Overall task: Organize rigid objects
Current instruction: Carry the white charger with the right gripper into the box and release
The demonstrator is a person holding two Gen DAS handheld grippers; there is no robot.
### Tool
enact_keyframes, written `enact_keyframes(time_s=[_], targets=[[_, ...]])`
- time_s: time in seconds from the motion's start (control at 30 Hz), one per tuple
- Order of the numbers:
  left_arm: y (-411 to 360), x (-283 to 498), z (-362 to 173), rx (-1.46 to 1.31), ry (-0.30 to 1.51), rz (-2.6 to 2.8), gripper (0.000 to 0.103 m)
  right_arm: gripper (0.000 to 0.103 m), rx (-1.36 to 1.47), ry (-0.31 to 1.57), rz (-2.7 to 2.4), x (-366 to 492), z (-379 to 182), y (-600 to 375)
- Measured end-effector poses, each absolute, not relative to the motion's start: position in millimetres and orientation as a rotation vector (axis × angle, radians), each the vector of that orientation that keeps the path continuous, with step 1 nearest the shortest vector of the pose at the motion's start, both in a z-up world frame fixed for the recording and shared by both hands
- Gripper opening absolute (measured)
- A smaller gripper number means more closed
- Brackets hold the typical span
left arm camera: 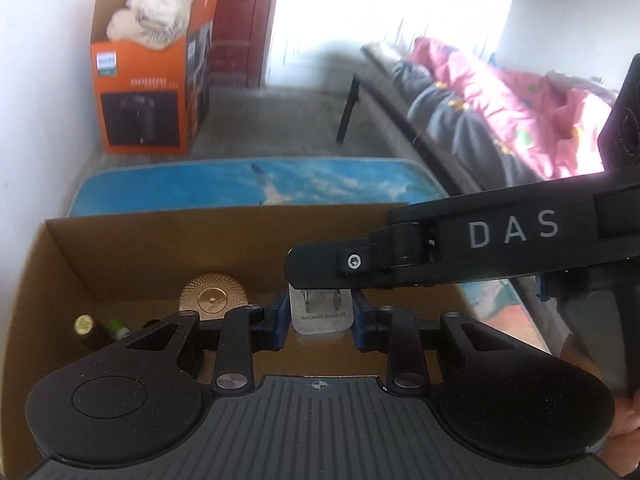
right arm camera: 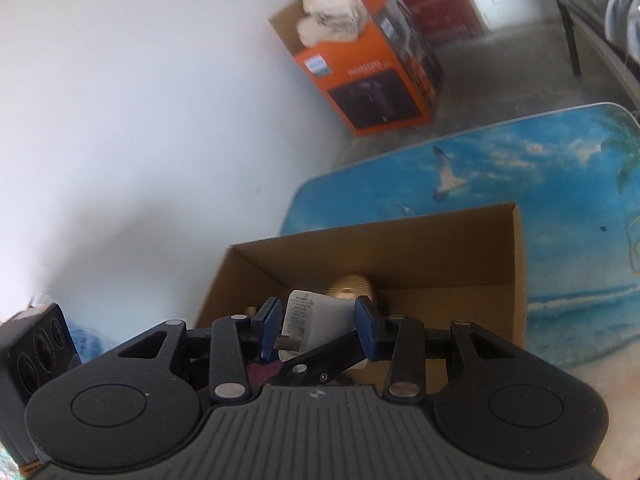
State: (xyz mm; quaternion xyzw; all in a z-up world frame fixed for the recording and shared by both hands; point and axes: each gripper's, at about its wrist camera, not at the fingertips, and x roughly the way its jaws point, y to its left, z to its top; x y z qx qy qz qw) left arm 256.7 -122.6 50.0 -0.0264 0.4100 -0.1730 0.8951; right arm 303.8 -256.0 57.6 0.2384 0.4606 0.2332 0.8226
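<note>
Left gripper (left arm camera: 320, 320) jaws pinching white charger (left arm camera: 321, 312) above cardboard box (left arm camera: 120, 256); right gripper (right arm camera: 316, 328) jaws clamped on it too. Could snag or drop outside if released unevenly.

A lived-in room of a home, probably a bedroom. At two o'clock in the left wrist view a bed (left arm camera: 472, 116) carries a rumpled pink quilt (left arm camera: 520, 92). At eleven o'clock an orange appliance carton (left arm camera: 148, 92) stuffed with cloth stands on a bare concrete floor (left arm camera: 280, 120) against a white wall (left arm camera: 44, 80). A dark red door (left arm camera: 244, 20) stands at twelve.
</note>
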Motion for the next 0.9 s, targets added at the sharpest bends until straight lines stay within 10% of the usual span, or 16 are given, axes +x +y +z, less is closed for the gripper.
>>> enact_keyframes(time_s=[0.9], targets=[[-125.3, 321.9, 2.2, -0.174, 1.104, -0.326, 0.028, 0.043, 0.209, 1.132, 0.447, 358.9, 15.8, -227.8]])
